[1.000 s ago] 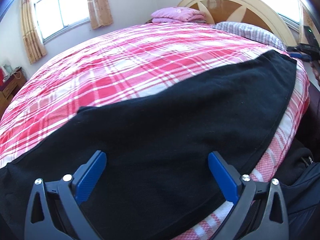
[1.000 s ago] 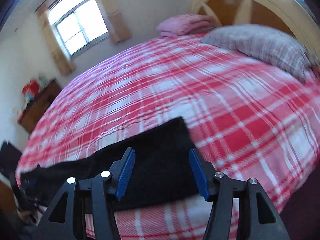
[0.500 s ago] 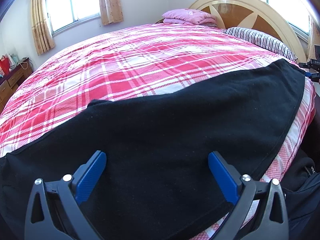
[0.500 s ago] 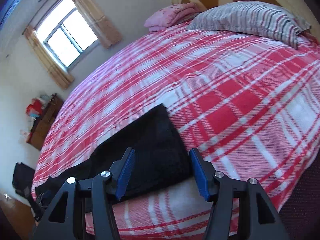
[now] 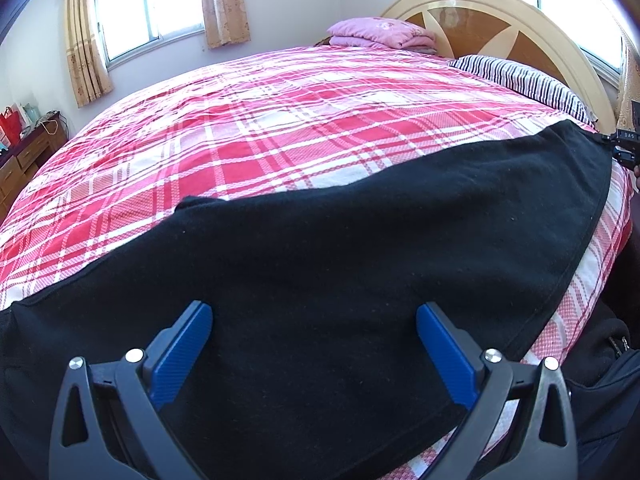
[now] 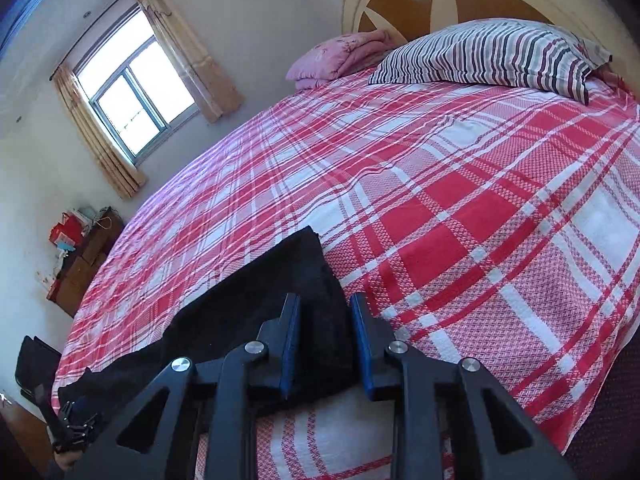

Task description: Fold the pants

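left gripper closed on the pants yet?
No: the left gripper has its blue fingers spread wide over the black pants, pinching nothing.

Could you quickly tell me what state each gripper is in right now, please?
Left gripper: open wide above the black pants, gripping nothing.
Right gripper: fingers partly closed around the pants' end, a gap showing; grip cannot be told.

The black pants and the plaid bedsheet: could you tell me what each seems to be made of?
The black pants look like soft, matte knit or fleece, judging by the light-absorbing surface with specks of lint. The plaid bedsheet appears to be woven cotton, with a fine visible weave pattern and no sheen.
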`<state>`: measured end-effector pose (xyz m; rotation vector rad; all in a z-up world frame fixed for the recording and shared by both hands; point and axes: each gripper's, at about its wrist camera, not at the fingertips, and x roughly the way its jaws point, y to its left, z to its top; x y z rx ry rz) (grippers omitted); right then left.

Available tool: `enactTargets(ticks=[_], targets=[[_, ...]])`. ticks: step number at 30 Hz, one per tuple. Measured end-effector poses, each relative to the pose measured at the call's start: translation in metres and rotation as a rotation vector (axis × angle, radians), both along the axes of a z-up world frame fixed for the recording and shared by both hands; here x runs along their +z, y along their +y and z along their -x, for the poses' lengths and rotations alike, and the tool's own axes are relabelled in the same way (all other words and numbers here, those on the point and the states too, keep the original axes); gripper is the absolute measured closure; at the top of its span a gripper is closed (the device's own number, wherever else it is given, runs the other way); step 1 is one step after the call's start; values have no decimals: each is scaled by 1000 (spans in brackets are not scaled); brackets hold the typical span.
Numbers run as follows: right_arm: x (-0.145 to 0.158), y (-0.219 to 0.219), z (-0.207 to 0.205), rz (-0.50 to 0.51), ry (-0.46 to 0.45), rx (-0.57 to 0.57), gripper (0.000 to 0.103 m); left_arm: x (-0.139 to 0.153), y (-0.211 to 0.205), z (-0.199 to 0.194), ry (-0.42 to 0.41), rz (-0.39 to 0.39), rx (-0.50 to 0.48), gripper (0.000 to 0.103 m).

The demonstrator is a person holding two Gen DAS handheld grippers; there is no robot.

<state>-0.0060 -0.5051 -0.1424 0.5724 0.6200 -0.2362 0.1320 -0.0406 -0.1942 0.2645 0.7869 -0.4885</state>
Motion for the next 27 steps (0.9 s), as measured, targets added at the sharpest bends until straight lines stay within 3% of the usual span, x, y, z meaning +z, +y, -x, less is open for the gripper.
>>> enactTargets(ticks=[4,12,20,27], targets=[[0,3,-1,-34,-11,22,87,0,0,0,0,0,1,0],[28,32,-1,12,-69,78,90,1,0,0,10,-4,3,0],[80,107,-8,92,-164,249,90,4,1,-1,20,-17,4,0],[92,179,-30,147,-164,435,90,15,21,-6,-10,-35,48,0]])
